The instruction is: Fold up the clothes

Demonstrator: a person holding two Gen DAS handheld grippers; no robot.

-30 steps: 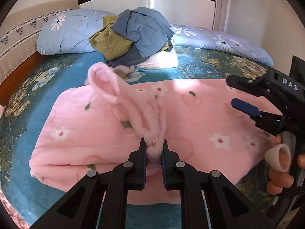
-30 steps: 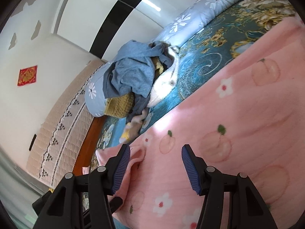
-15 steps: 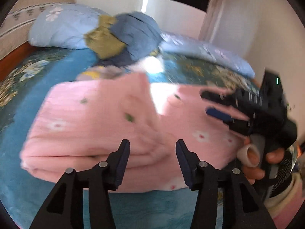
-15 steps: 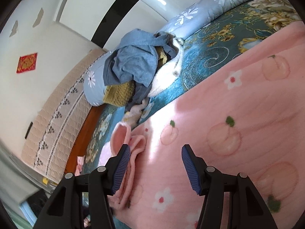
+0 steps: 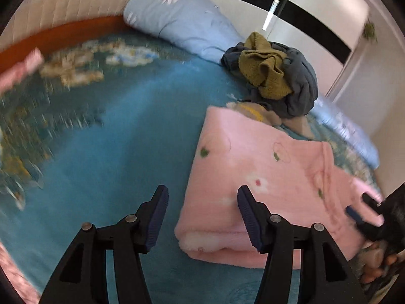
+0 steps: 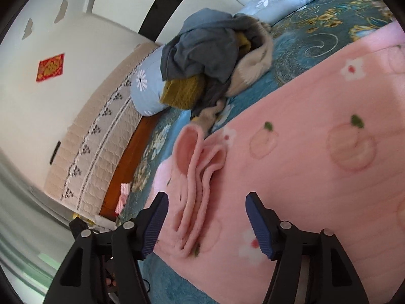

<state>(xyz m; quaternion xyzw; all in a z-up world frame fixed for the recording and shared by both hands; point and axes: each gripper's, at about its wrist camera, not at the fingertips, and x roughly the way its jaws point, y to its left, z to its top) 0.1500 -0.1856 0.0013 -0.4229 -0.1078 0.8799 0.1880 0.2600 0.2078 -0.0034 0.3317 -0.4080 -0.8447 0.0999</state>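
Pink garment (image 5: 265, 177): lying folded flat on the bed (image 5: 114, 152), peach and flower print showing; a rumpled sleeve lying in loose folds on its top in the right wrist view.

Left gripper (image 5: 202, 217): jaws released, having just been opening; hovering over the garment's near corner, the pads not pressing on the cloth.

Right gripper (image 6: 206, 224): jaws released, having just been opening further; hanging over the sleeve folds, nothing clenched.

Containers: cannot tell of any.

Pile of clothes (image 5: 276, 76): grey and mustard pieces heaped together, sitting just beyond the garment's far edge against the blue pillow (image 5: 182, 17).

Headboard (image 6: 101, 139): quilted, standing beside the pillow.

Red paper square (image 6: 50, 67): hanging on the wall.
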